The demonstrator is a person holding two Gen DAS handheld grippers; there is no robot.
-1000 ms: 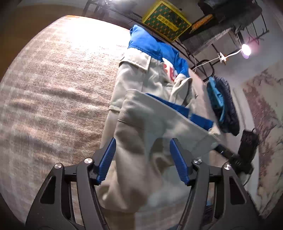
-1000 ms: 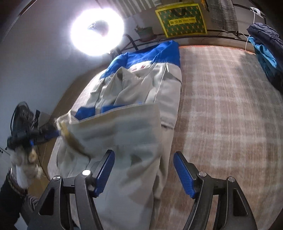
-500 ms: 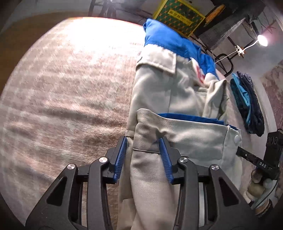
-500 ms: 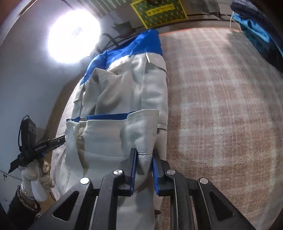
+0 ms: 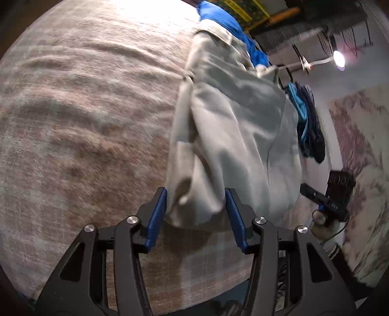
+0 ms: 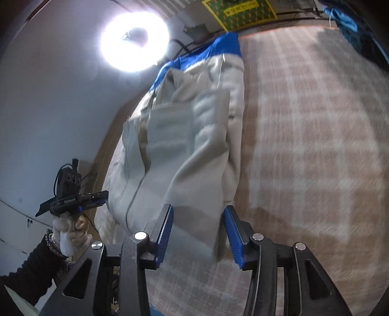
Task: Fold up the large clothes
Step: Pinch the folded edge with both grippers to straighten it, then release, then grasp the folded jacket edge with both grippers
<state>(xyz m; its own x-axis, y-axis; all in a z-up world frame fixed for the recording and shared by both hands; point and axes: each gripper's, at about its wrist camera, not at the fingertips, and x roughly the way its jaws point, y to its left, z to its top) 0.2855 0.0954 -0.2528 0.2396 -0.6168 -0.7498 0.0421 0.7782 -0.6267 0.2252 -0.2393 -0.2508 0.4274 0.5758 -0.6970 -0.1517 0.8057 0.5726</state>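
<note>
A beige jacket with blue shoulders (image 5: 233, 126) lies lengthwise on the plaid cover, its lower part folded up over the body. My left gripper (image 5: 195, 214) is at the jacket's near left corner, with a thick bunch of the fold filling the gap and touching both blue pads. My right gripper (image 6: 198, 233) is at the near right corner of the jacket (image 6: 184, 150). Its jaws are opening, and the blurred fold lies loose between the pads. Each gripper also shows from the side in the other's view, in a gloved hand (image 6: 70, 233).
The beige plaid cover (image 5: 80, 126) spreads wide on both sides of the jacket. A pile of dark blue clothes (image 5: 311, 131) lies at its far edge. A ring lamp (image 6: 135, 41) and a yellow-green box (image 6: 239, 12) stand beyond the cover.
Both grippers came down onto the jacket's near fold and closed on it, then drew back toward me. The right jaws have since spread apart again. The blue lining no longer shows.
</note>
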